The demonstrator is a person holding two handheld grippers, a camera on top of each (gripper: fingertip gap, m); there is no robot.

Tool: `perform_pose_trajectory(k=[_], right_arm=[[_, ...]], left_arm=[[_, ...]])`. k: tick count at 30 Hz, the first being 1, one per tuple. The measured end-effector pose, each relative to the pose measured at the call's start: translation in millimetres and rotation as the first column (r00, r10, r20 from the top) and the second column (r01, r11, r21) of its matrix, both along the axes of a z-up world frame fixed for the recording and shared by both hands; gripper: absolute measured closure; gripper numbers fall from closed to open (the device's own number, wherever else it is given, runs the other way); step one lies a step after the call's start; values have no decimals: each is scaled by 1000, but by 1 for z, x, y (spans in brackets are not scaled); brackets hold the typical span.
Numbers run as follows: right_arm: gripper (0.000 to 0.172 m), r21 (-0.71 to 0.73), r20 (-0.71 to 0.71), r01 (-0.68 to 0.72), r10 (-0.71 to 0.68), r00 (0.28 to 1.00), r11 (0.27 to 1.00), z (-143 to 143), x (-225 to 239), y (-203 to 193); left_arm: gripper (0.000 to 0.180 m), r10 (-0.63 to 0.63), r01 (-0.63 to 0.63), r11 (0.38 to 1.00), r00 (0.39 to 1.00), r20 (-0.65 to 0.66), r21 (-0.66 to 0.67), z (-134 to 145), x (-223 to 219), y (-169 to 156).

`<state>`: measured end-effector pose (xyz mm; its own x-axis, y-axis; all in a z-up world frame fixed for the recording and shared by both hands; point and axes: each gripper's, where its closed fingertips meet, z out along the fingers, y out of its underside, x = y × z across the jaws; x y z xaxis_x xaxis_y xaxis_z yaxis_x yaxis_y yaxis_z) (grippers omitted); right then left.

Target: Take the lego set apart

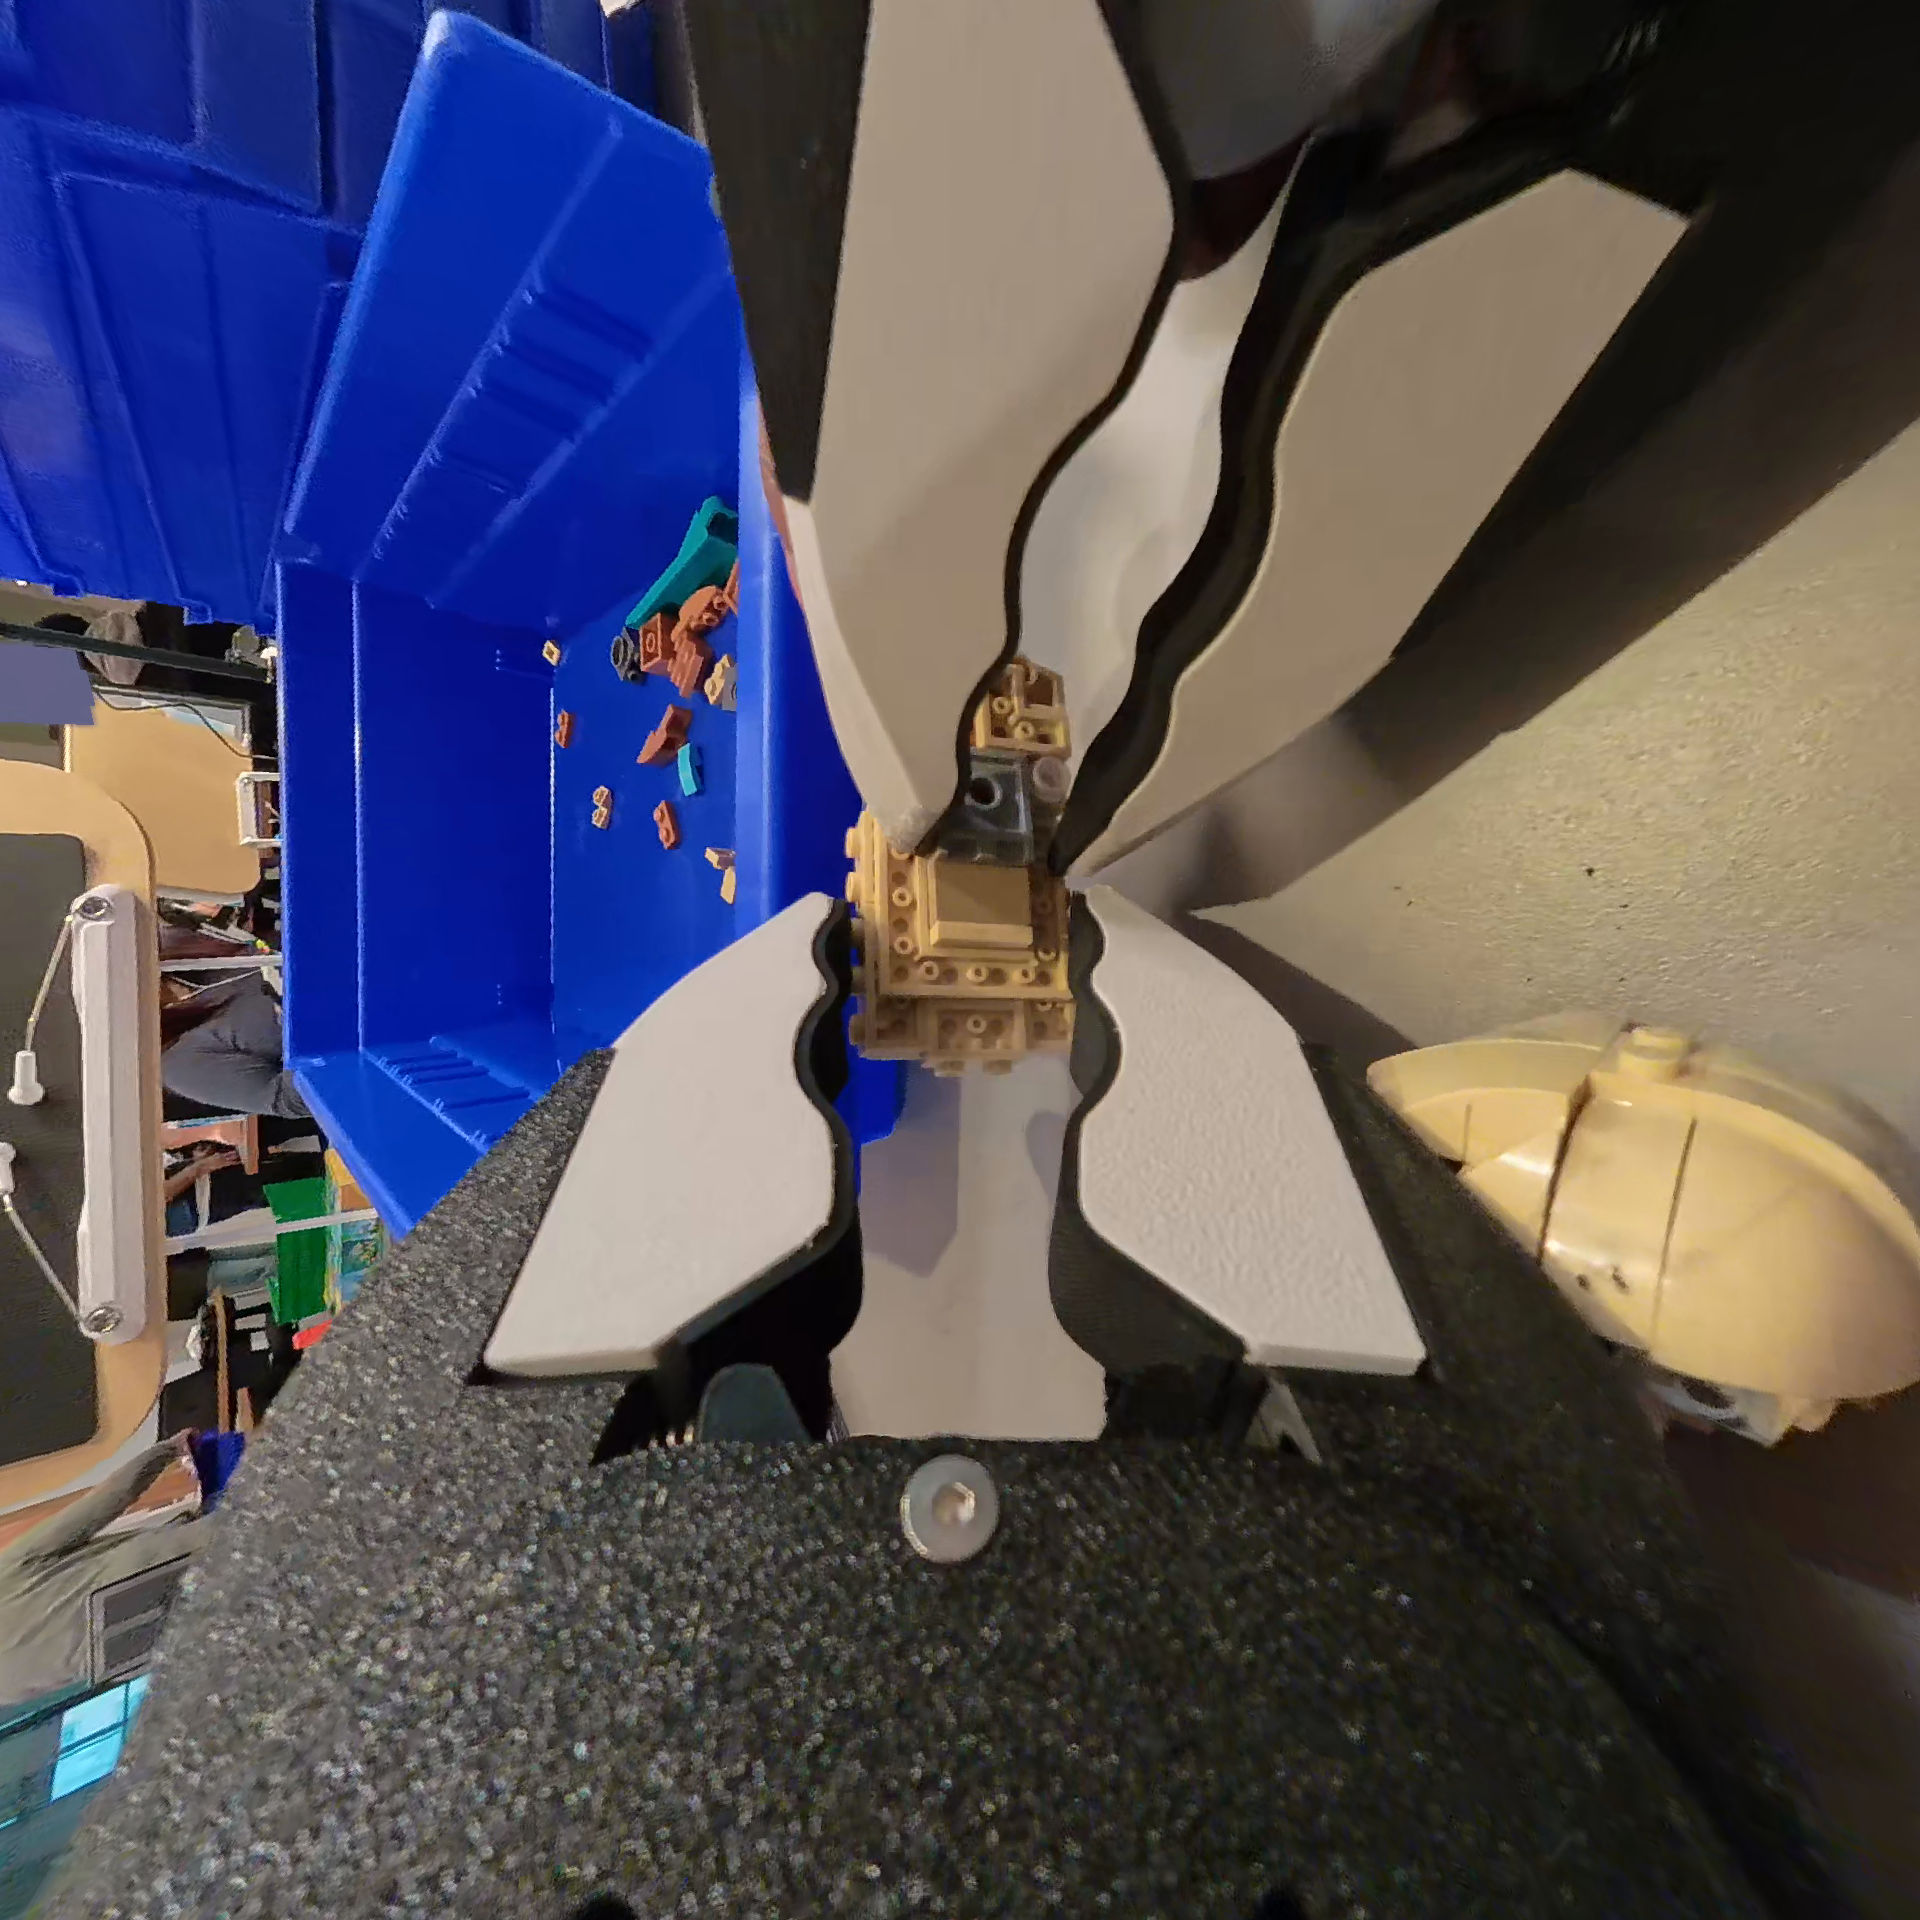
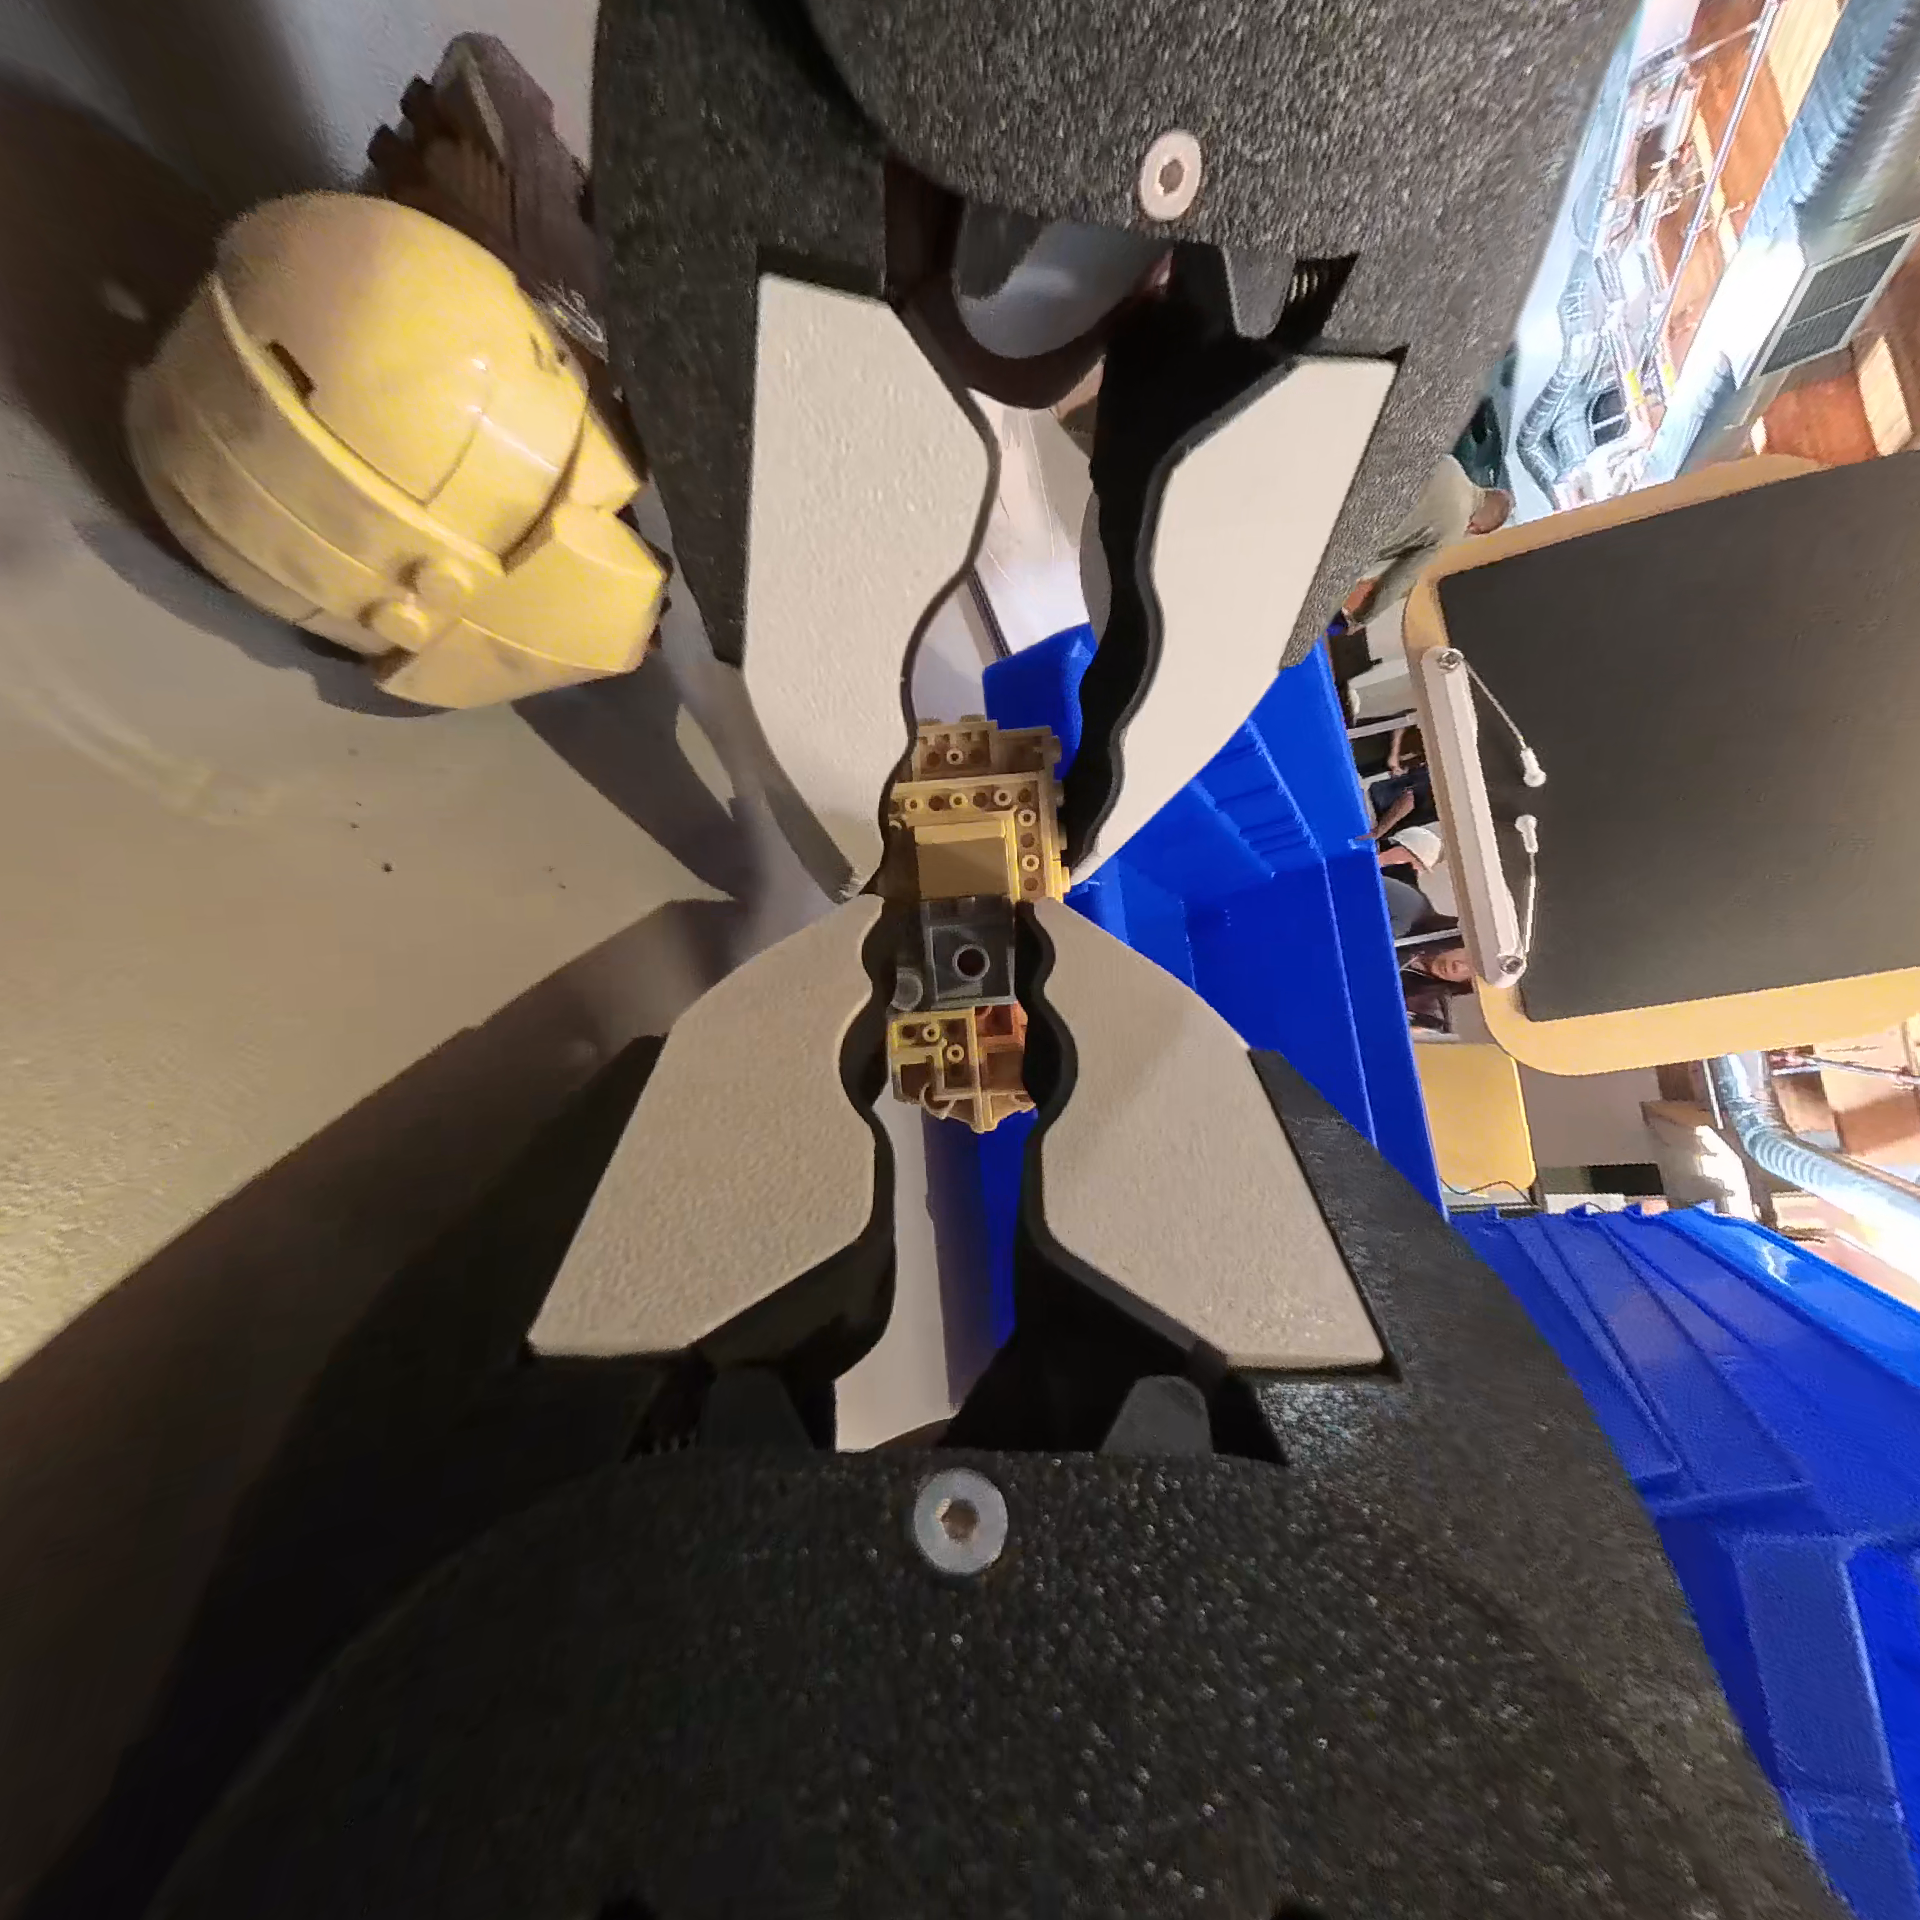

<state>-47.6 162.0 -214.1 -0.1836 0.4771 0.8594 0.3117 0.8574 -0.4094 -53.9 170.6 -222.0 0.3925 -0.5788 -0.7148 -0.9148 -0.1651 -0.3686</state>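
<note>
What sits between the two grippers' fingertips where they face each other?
A tan brick assembly with a dark grey brick bridges them: the left gripper clamps the tan end, the right gripper the grey end. Both wrist views show it.

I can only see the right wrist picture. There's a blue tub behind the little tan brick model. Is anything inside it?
Observer: Yes. The left wrist view looks straight into the blue bin, and loose bricks in brown, tan and teal lie on its floor.
Operator: Are they all tiny ones?
Observer: Nearly all. One long teal piece lies at the edge of the pile and is clearly bigger than the rest.
Operator: So is the tub nearly full?
Observer: No. The bricks sit along the side nearest the brick build, and most of the bin's blue floor is bare.
</note>
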Motion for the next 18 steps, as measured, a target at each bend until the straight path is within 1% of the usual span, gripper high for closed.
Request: perform_pose_trajectory(k=[2, 10, 14, 18], right_arm=[[155, 18, -6, 11, -11, 1000, 1000, 1, 0, 1], [155, 62, -36, -4, 6, 999, 998, 6, 1, -4], [156, 69, -56, -22, 26, 998, 997, 10, 2, -7], [156, 64, -75, -17, 22, 997, 998, 16, 6, -1]], left_arm=[[140, 5, -5, 1000, 1000, 0, -4, -1, -1, 0], [140, 36, -36, 999, 999, -9, 1, -1, -8, 2], [140, 77, -76, 995, 997, 28, -58, -8, -16, 2], [140, 98, -77, 986, 985, 142, -149, -18, -20, -1]])
